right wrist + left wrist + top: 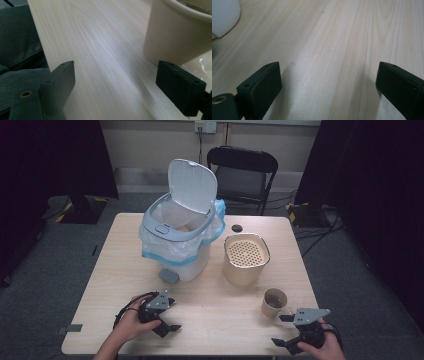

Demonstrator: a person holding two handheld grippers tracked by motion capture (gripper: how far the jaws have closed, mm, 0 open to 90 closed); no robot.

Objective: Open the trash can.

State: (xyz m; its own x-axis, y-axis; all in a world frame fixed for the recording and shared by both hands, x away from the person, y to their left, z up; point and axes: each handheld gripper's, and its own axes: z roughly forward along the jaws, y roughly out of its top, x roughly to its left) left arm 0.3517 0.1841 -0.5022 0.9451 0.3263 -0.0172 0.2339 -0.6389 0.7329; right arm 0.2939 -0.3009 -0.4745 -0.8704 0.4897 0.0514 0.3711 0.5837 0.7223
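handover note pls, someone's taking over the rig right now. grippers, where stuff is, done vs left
Left gripper: open, empty, low over the table in front of the white bin.
Right gripper: open, empty, at the near right edge, just beside the paper cup.
Bin: lid up, liner in. Beige strainer container stands right of it.
Done: nothing gripped; the cup has something dark inside.
Left: probably grasp the cup and empty it, likely into the strainer or bin.
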